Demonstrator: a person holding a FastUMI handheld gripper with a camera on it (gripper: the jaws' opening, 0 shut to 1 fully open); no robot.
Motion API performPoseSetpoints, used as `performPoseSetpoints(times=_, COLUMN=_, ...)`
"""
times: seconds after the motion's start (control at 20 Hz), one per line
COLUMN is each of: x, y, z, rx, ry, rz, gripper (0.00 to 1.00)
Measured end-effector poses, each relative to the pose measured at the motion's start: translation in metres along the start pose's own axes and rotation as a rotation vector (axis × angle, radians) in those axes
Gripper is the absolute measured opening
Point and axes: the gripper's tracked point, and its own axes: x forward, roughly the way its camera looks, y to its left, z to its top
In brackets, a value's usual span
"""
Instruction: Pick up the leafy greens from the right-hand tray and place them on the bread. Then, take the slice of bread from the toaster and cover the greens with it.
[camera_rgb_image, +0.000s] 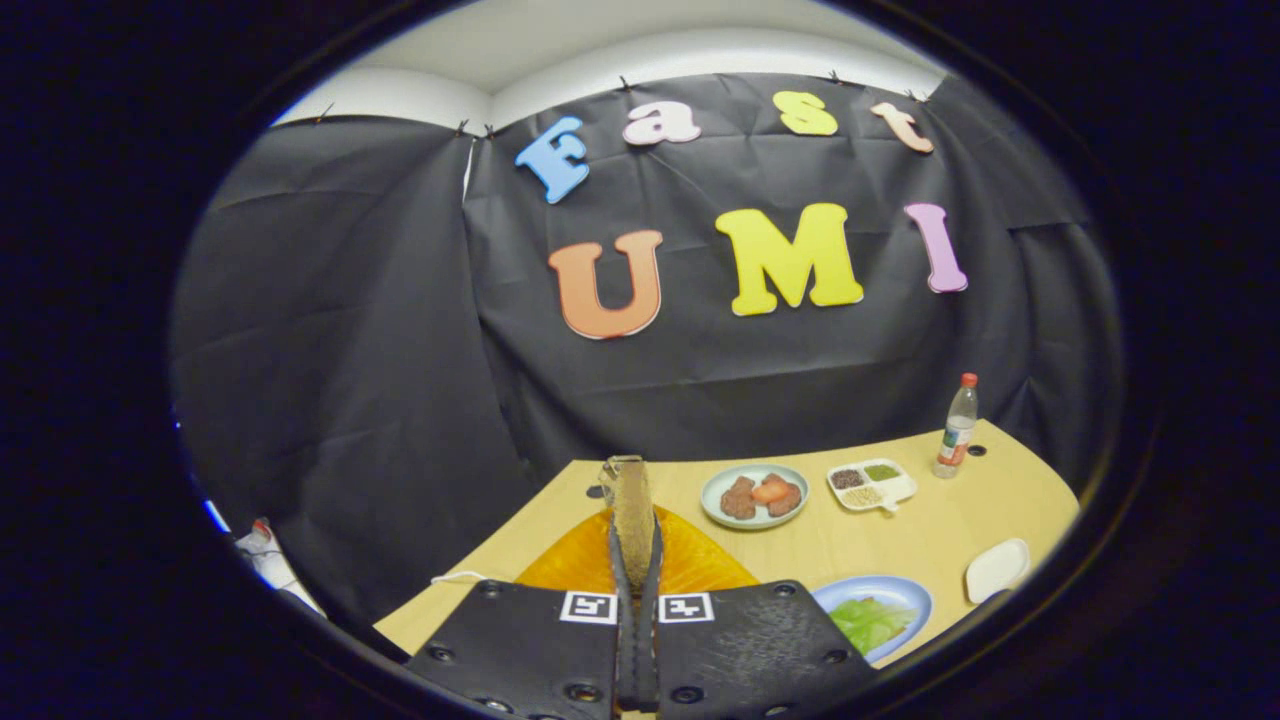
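Desk (900, 540) runs ahead and off to the right of the hand-held gripper (634, 560).

Orange mat or board (700, 565) sits on the desk directly under and ahead of the fingers; can't tell what's on it, the gripper blocks that patch.

Blue tray (905, 595) with the leafy greens (868, 622) is on the desk to the right of the fingers, close in, roughly level with the gripper body. Greens lie flat in the tray, long axis roughly along it.

Further out: plate (752, 497) with brownish and orange food pieces, just ahead and slightly right. Then a divided dish (872, 486) of seeds or spices, a small white dish (997, 570) at the far right, and a bottle (957, 428) at the back, upright.

Hand-held gripper: fingers drawn together, clamping a thin brown slice (632, 510) held on edge, upright, between them. Looks like the bread slice, so my read is the covering step is in hand.

Key relation, as I judge it: the target stack should be straight below and ahead on the orange mat, not to the right. The slice stands vertical, so it needs tipping flat before release. Greens visible in the tray – can't confirm any are on the bread.
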Motion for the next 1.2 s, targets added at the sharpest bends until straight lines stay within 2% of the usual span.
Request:
performPoseSetpoints(times=0.1, x=-0.009, y=-0.018, z=0.012, rx=0.005, ry=-0.040, rz=-0.016, gripper=0.01)
performPoseSetpoints(times=0.25, x=-0.016, y=-0.053, z=0.002, rx=0.029, ry=-0.037, rz=-0.051, gripper=0.00)
performPoseSetpoints(times=0.65, x=-0.001, y=-0.140, z=-0.075, rx=0.099, ry=0.086, rz=-0.129, gripper=0.00)
performPoseSetpoints(times=1.0, x=0.011, y=-0.173, z=-0.118, rx=0.236, ry=0.146, rz=-0.120, gripper=0.00)
performPoseSetpoints(times=1.2, x=0.011, y=-0.187, z=-0.134, rx=0.270, ry=0.160, rz=-0.127, gripper=0.00)
